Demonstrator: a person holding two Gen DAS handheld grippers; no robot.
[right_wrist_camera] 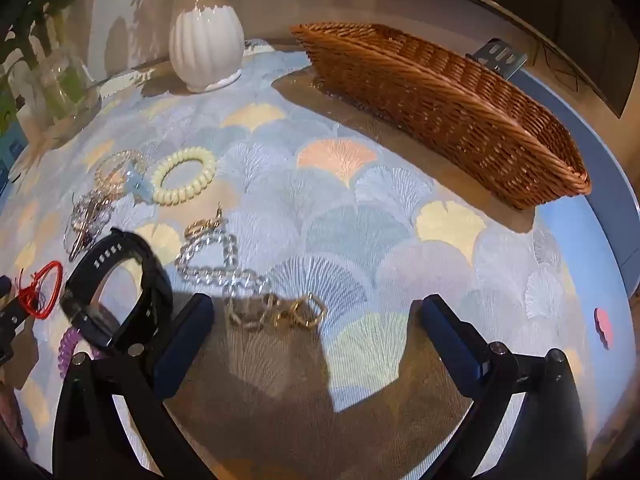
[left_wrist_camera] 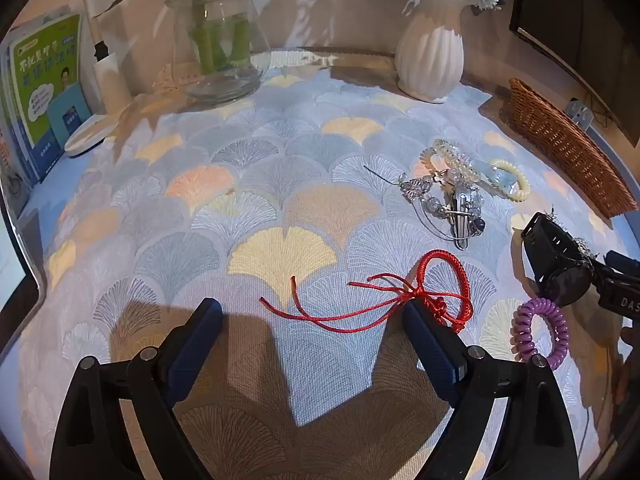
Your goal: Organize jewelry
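so far almost nothing is sorted, as i judge it. the long woven brown wicker basket (right_wrist_camera: 460, 112) stands at the far right of the tabletop (right_wrist_camera: 360, 208), and from my low angle i see only its outer wall; what lies inside, if anything, i cannot tell.

all the jewelry i can see lies loose on the fan-patterned cloth. my left gripper (left_wrist_camera: 312, 344) is spread wide, holding nothing, and its right finger touches or nearly touches the knot of the red braided cord bracelet (left_wrist_camera: 440, 288), whose loose ends trail between the fingers. my right gripper (right_wrist_camera: 316, 344) is also wide apart with nothing in it; the clear and gold chunky chain (right_wrist_camera: 248, 284) lies just in front of it, its gold end between the fingers. the black wristwatch with rubber strap (right_wrist_camera: 120, 280) stands on its side just beside the right gripper's left finger.

farther away lie the cream spiral hair tie (right_wrist_camera: 184, 180), a tangled heap of silver clips and glass beads (left_wrist_camera: 452, 196), and the purple spiral hair tie (left_wrist_camera: 540, 332) near the watch.

i think every piece seen here must be carried to the basket one by one, so the work is at its beginning. the cord and the chain look like the nearest first picks.
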